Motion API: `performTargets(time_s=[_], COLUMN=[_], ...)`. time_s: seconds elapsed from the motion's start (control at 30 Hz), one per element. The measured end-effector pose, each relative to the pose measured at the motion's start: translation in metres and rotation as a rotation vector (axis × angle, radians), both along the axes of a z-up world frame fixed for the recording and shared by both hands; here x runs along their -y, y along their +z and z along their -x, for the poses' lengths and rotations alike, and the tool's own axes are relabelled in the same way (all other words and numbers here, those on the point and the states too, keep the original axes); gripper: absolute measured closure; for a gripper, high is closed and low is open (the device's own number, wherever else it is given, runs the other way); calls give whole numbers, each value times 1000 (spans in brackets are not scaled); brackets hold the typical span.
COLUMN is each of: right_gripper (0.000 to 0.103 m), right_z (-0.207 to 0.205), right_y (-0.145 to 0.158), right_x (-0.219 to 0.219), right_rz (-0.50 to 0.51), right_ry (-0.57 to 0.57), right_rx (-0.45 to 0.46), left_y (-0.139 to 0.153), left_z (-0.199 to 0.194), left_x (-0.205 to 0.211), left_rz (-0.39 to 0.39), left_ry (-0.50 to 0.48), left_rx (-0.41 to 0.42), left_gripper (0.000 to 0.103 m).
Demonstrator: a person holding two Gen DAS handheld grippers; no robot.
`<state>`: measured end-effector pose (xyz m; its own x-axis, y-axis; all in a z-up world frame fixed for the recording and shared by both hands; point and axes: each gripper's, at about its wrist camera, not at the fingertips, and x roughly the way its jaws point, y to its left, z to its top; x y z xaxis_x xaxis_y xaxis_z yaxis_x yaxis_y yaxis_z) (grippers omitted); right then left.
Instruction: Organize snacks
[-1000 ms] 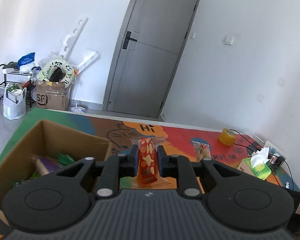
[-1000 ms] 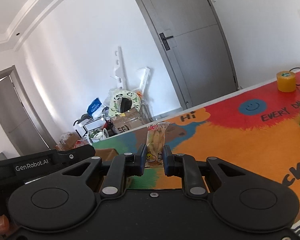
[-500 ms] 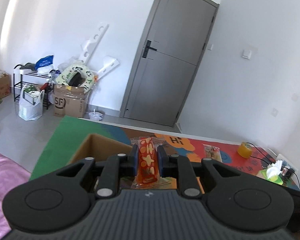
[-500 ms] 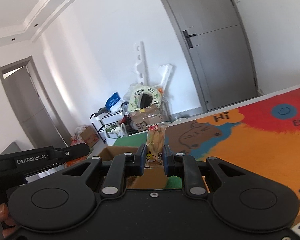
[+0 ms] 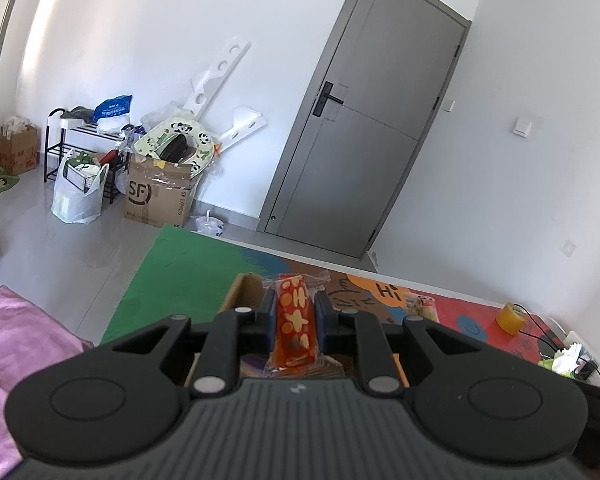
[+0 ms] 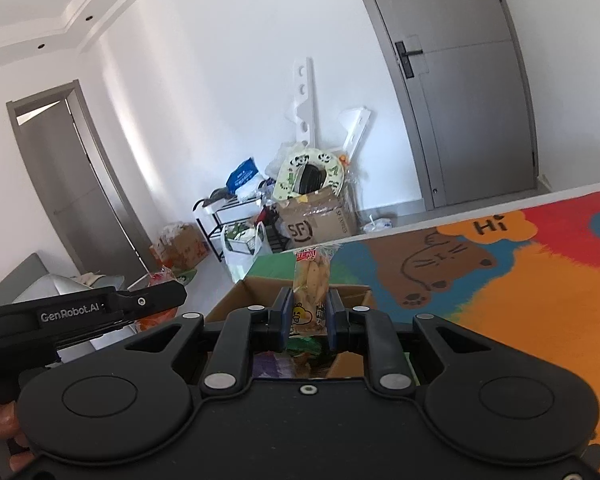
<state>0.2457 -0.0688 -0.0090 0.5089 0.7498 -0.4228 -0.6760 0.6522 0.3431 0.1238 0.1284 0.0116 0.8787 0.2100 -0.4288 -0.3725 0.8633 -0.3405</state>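
Observation:
My left gripper [image 5: 293,312] is shut on a red snack pack with orange shapes [image 5: 294,322], held upright above the open cardboard box [image 5: 242,292]. My right gripper [image 6: 309,314] is shut on a clear yellow snack pack with a red label [image 6: 310,284], above the same box [image 6: 256,288], which holds several wrapped snacks [image 6: 300,350]. The left gripper's body [image 6: 80,312] shows at the left of the right wrist view. Another snack pack [image 5: 422,305] lies on the colourful mat [image 5: 452,308] to the right.
A yellow tape roll [image 5: 510,317] and a tissue box [image 5: 566,362] with cables sit at the mat's far right. Beyond the table are a grey door [image 5: 364,140], an SF carton [image 5: 158,200], a white bag [image 5: 78,196] and a pink cloth [image 5: 16,344].
Both grippers have swung left and tilted up with their packs still held. The box has dropped lower in the left view and come under the right gripper.

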Motion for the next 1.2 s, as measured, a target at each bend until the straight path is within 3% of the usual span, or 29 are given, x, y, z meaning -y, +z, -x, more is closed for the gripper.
performTargets(time_s=[0.1,0.4,0.57,0.97,1.2], right_gripper=[64,53,47,33,22], right_z=[-5,-1,-1,9,20], right_y=[-4,-2,-2,-4,-7], right_x=[-8,-3,8,35,58], right_rz=[17,23,29,33,42], right_ry=[-21,-52,-74,-98,-121], right_rx=[-21,-26,-37,-61,-75], left_y=[-3,-6,-9,-5,-6], left_z=[-2,-14,-16,0,4], left_x=[-6,-12,-16,0,19], left_rz=[7,25,50,23,17], left_ry=[5,-13,24,67,47], left_rx=[-9,-32,-61,-89,-138], left_gripper=[85,84,69,34,25])
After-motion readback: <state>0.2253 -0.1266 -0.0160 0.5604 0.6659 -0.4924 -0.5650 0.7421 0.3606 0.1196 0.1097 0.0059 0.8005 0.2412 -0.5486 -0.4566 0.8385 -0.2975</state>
